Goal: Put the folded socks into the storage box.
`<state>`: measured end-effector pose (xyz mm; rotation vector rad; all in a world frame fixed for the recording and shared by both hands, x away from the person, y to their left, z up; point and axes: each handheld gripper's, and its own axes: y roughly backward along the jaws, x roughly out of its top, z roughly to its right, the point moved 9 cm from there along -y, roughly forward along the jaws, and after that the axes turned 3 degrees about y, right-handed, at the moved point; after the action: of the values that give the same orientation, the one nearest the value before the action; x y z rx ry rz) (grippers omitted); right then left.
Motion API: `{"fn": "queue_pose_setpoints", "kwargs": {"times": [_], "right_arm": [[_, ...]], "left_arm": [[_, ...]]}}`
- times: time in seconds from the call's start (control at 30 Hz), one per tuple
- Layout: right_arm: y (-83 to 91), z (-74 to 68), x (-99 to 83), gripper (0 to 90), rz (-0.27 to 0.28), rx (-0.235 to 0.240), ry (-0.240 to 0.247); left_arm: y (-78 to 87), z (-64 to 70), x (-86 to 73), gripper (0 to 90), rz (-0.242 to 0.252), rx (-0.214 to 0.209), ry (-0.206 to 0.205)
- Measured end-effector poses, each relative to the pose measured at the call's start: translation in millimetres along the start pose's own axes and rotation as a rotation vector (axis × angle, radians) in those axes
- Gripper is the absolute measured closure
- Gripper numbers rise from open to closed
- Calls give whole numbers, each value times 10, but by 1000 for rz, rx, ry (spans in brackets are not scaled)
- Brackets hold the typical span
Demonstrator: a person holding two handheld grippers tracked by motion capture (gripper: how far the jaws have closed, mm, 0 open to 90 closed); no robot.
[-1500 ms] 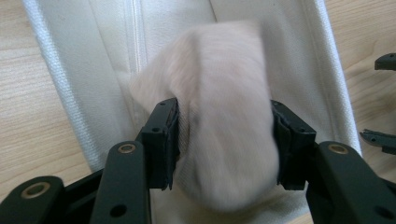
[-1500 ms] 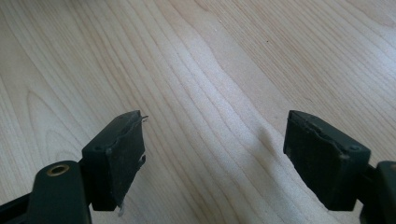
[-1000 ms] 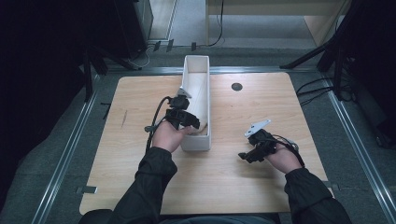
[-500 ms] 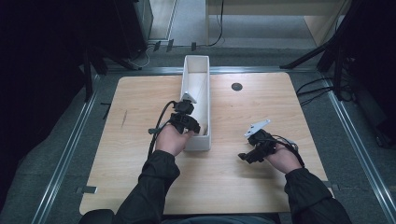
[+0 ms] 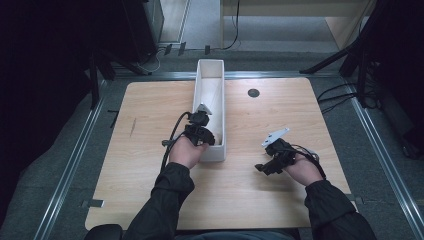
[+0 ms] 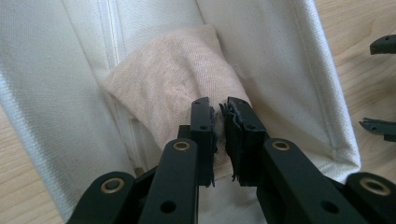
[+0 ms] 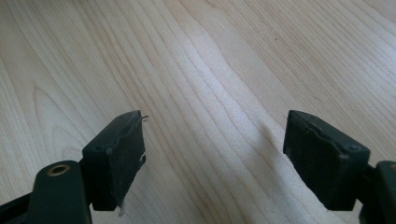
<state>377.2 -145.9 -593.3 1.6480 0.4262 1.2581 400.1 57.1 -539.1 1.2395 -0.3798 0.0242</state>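
Observation:
A long white fabric bin (image 5: 221,85) runs down the middle of the wooden table (image 5: 150,115). Inside it lies a beige knitted cloth piece (image 6: 168,79) against the white lining (image 6: 51,84). My left gripper (image 6: 218,109) is shut on the near edge of that cloth, with fabric pinched between the pads. From above, the left gripper (image 5: 202,132) hangs over the bin's near end. My right gripper (image 7: 215,140) is open above bare wood, with nothing between its fingers. In the high view, the right gripper (image 5: 267,160) sits right of the bin, near the table's front.
A small dark round hole (image 5: 253,92) marks the table to the right of the bin. Metal rails (image 5: 75,160) run along both table sides, and cables (image 5: 340,92) lie on the floor at the right. The right gripper's jaw tips (image 6: 383,44) show at the edge of the left gripper view.
My left gripper has shifted slightly toward the near end of the bin and lower into it. The right gripper has hardly moved.

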Motion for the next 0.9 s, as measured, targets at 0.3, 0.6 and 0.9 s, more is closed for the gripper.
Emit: {"fn": "queue_pose_setpoints", "kwargs": {"times": [0.3,0.6,0.9], "right_arm": [[-3,-4,0,207,-4,1,4],[-7,-6,-1,207,-9,1,7],[-21,3,6,207,-8,-3,10]], "left_arm": [[-81,-26,-4,793,-19,13,1],[-68,-20,-4,711,-10,2,-2],[236,48,92,662,62,-40,-19]]}}
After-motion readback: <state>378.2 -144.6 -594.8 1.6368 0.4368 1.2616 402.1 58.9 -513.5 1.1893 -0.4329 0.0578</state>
